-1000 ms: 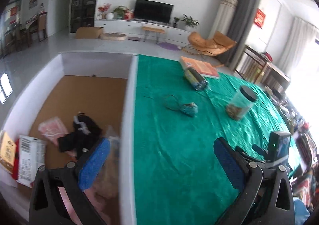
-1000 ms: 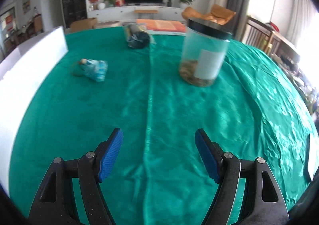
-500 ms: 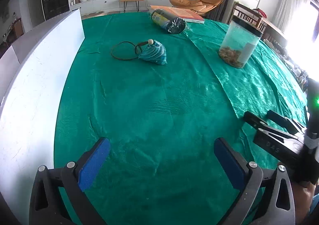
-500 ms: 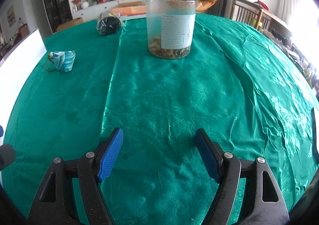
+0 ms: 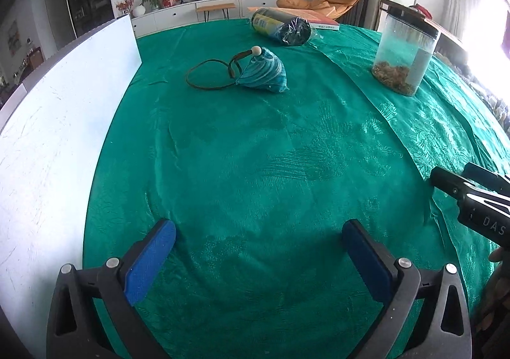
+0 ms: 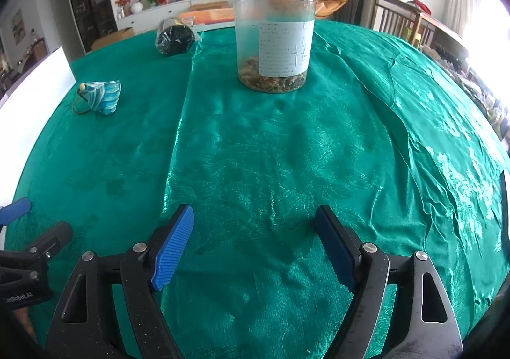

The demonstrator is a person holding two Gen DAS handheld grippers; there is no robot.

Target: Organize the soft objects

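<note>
Green satin tablecloth [image 5: 255,152] covers the table. Both the left gripper [image 5: 259,231] and right gripper [image 6: 255,218] hover over it, jaws spread and empty, the right's just widening. Beyond them a striped blue pouch [image 5: 264,74] lies beside the white box wall [image 5: 47,136].

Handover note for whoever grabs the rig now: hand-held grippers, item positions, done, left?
Left hand-held gripper: open, nothing between the jaws, over bare green cloth beside the white box wall.
Right hand-held gripper: open, holding nothing; its jaws have just been opening a little further. It faces the clear jar.
On the table: striped blue pouch with its cord loop, lying mid-table; a wrapped roll on its side farther back; the jar standing upright to the right.
Done: nothing visible from these views; the inside of the box is hidden.
Left: probably the pouch first, then the roll.
</note>
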